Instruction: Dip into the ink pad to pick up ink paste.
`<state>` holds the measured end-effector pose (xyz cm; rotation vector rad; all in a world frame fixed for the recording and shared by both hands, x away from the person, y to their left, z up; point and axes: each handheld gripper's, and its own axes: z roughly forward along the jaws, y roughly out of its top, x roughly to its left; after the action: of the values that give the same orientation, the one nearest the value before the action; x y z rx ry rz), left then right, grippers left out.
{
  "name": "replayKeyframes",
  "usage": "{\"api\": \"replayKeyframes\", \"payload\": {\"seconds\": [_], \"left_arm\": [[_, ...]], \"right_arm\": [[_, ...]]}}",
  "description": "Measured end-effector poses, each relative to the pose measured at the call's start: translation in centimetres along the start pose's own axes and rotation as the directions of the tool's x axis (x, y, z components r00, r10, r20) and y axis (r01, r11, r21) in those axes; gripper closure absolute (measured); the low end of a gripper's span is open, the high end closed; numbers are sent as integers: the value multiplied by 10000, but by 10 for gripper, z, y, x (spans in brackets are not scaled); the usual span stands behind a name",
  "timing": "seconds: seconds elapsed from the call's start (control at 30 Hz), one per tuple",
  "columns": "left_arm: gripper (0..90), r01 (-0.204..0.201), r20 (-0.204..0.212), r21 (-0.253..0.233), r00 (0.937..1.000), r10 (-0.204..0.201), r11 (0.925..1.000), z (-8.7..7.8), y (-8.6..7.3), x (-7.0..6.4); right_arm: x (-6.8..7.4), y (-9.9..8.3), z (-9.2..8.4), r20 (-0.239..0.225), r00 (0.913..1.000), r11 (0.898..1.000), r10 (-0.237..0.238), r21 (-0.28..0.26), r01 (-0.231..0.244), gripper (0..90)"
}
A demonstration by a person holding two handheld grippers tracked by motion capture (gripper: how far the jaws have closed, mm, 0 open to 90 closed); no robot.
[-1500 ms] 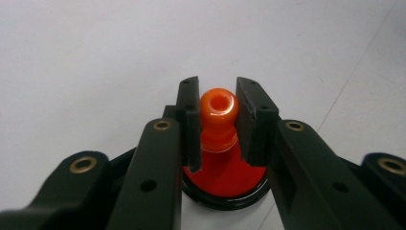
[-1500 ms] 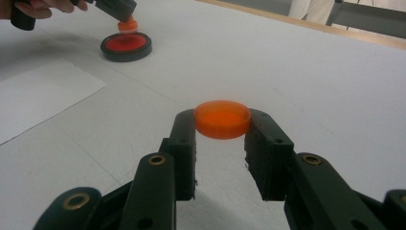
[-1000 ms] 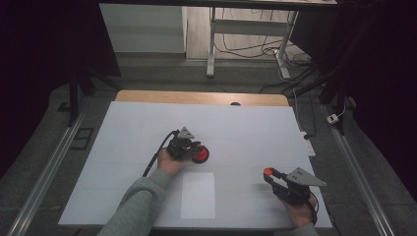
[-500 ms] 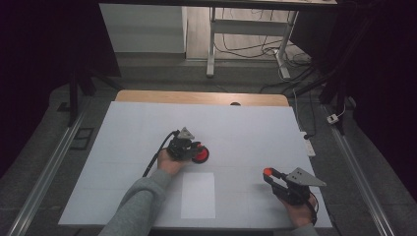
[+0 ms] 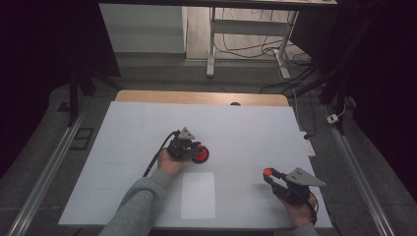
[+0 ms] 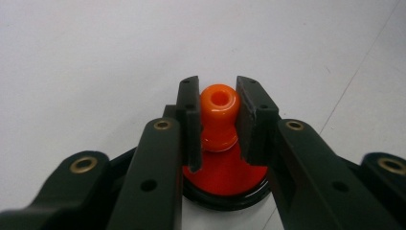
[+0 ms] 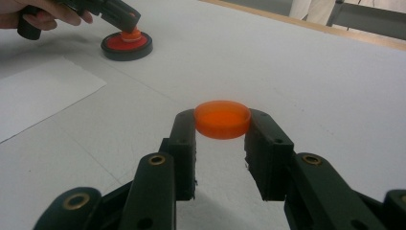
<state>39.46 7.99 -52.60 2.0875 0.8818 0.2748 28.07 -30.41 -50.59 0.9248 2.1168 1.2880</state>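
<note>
The orange knob (image 6: 219,115) stood upright at the middle of a red disc (image 6: 225,175) ringed in black, and that disc lay flat on the white table (image 5: 246,132), just beyond the far right corner of the white paper sheet (image 5: 198,195). The left gripper (image 6: 218,103) had its two jaws closed against the knob's sides, pinching its rounded head, with the disc resting on the table rather than lifted. Well to the right of the paper sheet and nearer the person, the right gripper (image 7: 222,125) held a shallow orange cap (image 7: 222,118) clamped by its rim between both jaws, carried clear of the table and apart from the disc. Judging by this, both pieces were already gripped, so the picking up looked done; what seemed left was bringing the cap across to the knobbed disc, or the disc to the cap, and joining or placing them. How they fit together could not be told.
</note>
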Motion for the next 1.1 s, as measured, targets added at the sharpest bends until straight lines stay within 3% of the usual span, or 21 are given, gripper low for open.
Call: {"api": "replayKeyframes", "payload": {"seconds": [0.5,0.6,0.73,1.1], "left_arm": [[731,42,7,5,10000,-42,10000,0,0,0],[729,-58,-162,234,9998,62,9997,0,5,-2],[728,140,55,-254,9999,-139,9996,-6,7,-3],[727,491,461,-943,9979,-449,9943,-31,7,2]], "right_arm": [[-2,-1,1,12,10000,10000,40,25,-40,645],[-2,-1,0,16,10000,10000,53,-22,-53,645],[-3,-1,0,38,9999,9999,102,-8,-102,645],[-2,-1,1,47,10000,10000,81,-2,-81,645]]}}
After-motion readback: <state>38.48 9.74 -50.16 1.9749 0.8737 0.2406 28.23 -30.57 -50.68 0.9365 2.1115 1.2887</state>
